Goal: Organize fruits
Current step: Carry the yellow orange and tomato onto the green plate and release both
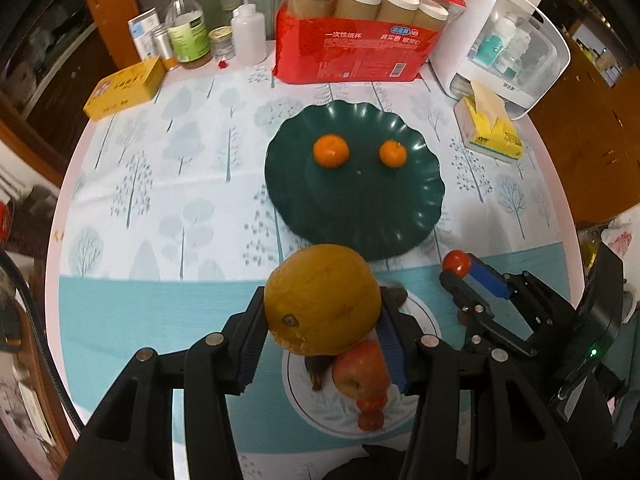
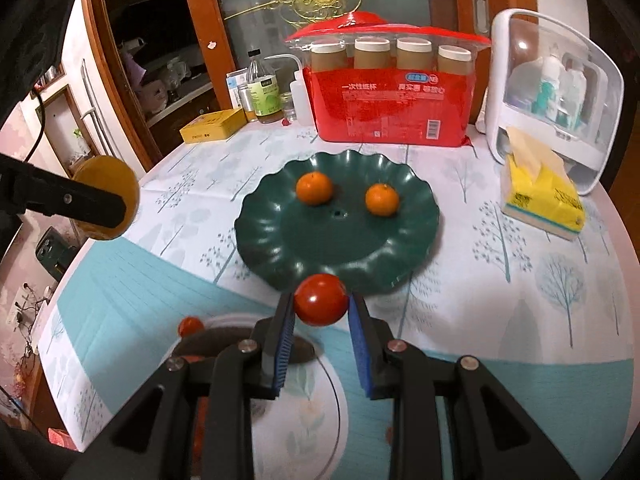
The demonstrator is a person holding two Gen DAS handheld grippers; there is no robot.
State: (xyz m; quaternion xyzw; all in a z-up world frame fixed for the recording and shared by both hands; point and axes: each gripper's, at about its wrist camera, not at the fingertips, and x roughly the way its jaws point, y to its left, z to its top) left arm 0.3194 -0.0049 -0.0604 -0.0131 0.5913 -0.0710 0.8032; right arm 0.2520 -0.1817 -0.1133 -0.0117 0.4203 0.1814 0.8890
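My left gripper (image 1: pixel 322 300) is shut on a large yellow-orange citrus fruit (image 1: pixel 320 298), held above a white plate (image 1: pixel 304 408). On that plate lie a red apple (image 1: pixel 362 372), small red fruits (image 1: pixel 370 412) and a dark fruit (image 1: pixel 318 368). My right gripper (image 2: pixel 322 304) is shut on a small red tomato (image 2: pixel 321 299), just in front of the dark green scalloped plate (image 2: pixel 336 248). Two tangerines (image 2: pixel 314 188) (image 2: pixel 382 199) sit on the green plate. The right gripper also shows in the left wrist view (image 1: pixel 456 266).
At the table's back stand a red pack of paper cups (image 2: pixel 392 92), bottles and jars (image 2: pixel 266 96), a yellow tin (image 2: pixel 214 125), a white dispenser (image 2: pixel 556 88) and a yellow tissue pack (image 2: pixel 540 196). The round table's edge (image 1: pixel 60 216) curves at left.
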